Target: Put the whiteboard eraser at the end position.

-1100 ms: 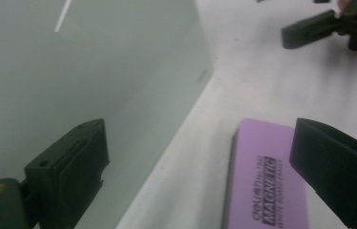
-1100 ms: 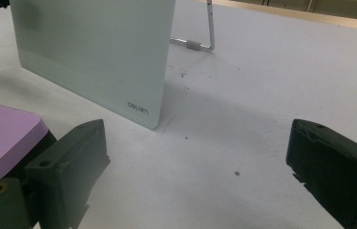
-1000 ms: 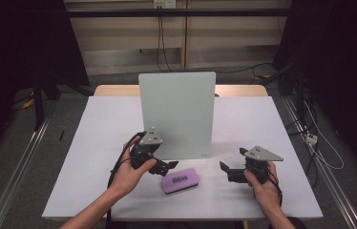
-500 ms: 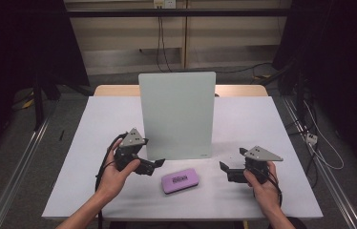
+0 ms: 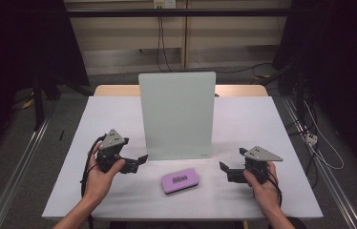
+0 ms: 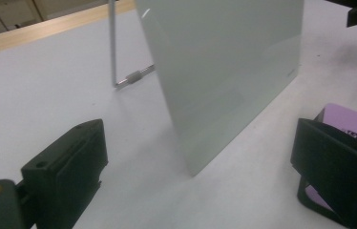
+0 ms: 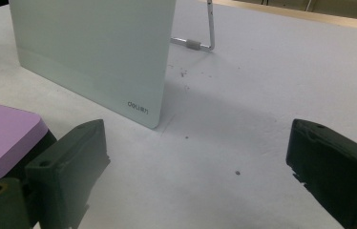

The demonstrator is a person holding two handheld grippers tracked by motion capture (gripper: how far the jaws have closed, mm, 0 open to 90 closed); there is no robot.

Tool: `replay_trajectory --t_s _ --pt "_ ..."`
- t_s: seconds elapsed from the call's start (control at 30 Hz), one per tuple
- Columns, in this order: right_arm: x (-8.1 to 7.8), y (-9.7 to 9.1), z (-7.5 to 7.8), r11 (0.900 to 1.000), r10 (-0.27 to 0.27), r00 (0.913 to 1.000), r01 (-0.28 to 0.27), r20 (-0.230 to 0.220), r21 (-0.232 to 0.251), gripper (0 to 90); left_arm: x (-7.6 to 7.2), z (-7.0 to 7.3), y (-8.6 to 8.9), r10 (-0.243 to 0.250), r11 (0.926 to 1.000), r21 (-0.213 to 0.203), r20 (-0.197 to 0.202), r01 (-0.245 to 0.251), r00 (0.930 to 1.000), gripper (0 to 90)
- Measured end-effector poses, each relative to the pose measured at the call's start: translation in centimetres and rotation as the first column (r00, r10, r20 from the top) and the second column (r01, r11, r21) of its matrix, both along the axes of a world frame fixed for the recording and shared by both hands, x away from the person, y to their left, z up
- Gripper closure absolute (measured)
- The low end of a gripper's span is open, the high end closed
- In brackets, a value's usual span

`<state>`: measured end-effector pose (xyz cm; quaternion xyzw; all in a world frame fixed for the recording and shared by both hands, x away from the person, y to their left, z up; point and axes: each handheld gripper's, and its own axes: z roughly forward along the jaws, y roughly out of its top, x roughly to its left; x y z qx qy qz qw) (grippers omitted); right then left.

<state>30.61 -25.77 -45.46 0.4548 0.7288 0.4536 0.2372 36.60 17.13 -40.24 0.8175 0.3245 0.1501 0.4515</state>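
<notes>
Jaws wide apart on left gripper and right gripper, both empty; flat purple plastic eraser lies between them, before upright pale-green glass board (propped). Approach stage, likely; next: close in, straddle eraser

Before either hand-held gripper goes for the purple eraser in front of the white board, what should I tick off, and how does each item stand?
1. Eraser lies flat on the table, nothing on it: ok.
2. Left hand-held gripper open and empty: ok.
3. Right hand-held gripper open and empty: ok.
4. Board stands upright on its wire stand: ok.
5. Gap between eraser and board foot: ok, they are apart.
6. Either hand-held gripper lined up over the eraser: not ok, both sit beside it.
</notes>
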Motion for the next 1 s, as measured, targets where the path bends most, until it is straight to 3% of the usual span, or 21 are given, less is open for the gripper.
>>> replay_trajectory --t_s 0.37,0.53,0.7,0.9,0.93,1.0 --pt "0.0 0.0 0.0 1.0000 0.000 1.0000 0.000 -0.002 -0.001 6.8 -1.1 -0.5 2.0 0.031 0.9993 0.018 -0.001 -0.031 0.9995 5.2" --pt "0.0 0.0 0.0 1.0000 0.000 1.0000 0.000 -0.002 -0.002 6.8 -1.8 -1.2 3.2 0.057 0.9983 0.009 -0.015 -0.057 0.9983 5.3" --pt "0.1 0.0 0.0 1.0000 0.000 1.0000 0.000 -0.001 -0.004 6.8 -2.4 -1.3 4.0 0.077 0.9971 0.002 -0.001 -0.077 0.9971 5.3" --pt "0.0 0.1 -0.1 1.0000 -0.001 1.0000 0.001 -0.002 -0.006 6.8 -2.9 -2.3 5.1 0.118 0.9922 -0.039 -0.009 -0.118 0.9930 5.2" --pt "0.0 0.1 -0.1 1.0000 0.000 1.0000 0.000 -0.003 -0.005 6.8 -3.1 -2.6 5.5 0.123 0.9907 -0.060 0.019 -0.122 0.9922 5.2" --pt "0.0 0.1 -0.1 1.0000 0.003 1.0000 -0.003 -0.003 -0.006 6.8 -3.3 -2.8 5.5 0.129 0.9902 -0.060 0.040 -0.126 0.9909 5.2"
